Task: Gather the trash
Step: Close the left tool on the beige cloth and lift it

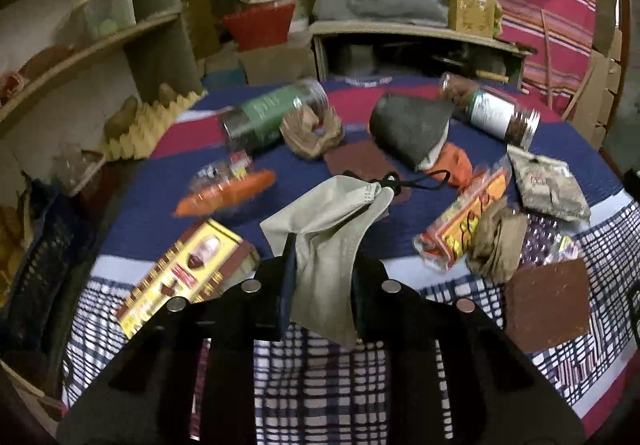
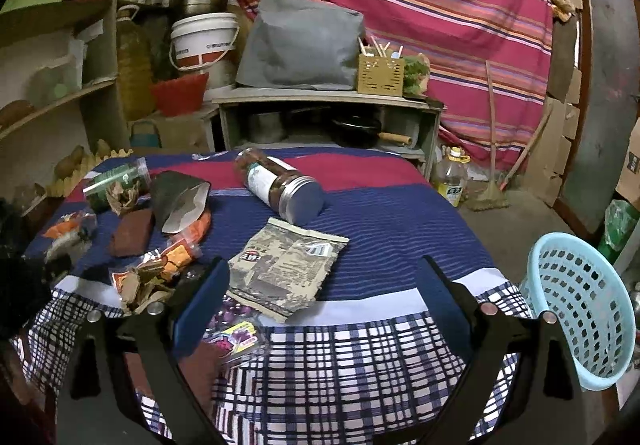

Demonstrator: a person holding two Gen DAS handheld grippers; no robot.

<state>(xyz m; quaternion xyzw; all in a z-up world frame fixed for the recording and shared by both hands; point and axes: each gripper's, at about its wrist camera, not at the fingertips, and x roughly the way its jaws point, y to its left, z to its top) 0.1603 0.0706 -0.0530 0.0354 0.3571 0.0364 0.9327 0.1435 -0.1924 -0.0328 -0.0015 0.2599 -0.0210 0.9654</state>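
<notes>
My left gripper (image 1: 322,257) is shut on a pale grey face mask (image 1: 332,221), which hangs from the jaws above the table with its black ear loop (image 1: 416,183) trailing behind. Scattered trash lies on the cloth around it: an orange wrapper (image 1: 228,193), a yellow-and-red box (image 1: 188,273), crumpled brown paper (image 1: 312,133), an orange-yellow snack wrapper (image 1: 464,225) and a grey printed packet (image 1: 548,185). My right gripper (image 2: 322,265) stands open low over the table, with the grey printed packet (image 2: 286,269) lying flat beneath its fingers, untouched.
A light blue perforated basket (image 2: 580,309) stands off the table's right edge. Two jars (image 2: 280,185) (image 2: 116,179) lie on their sides at the back. The table (image 2: 360,365) wears a blue, red and checked cloth. Shelves (image 2: 60,97) crowd the left; a low cabinet (image 2: 328,117) sits behind.
</notes>
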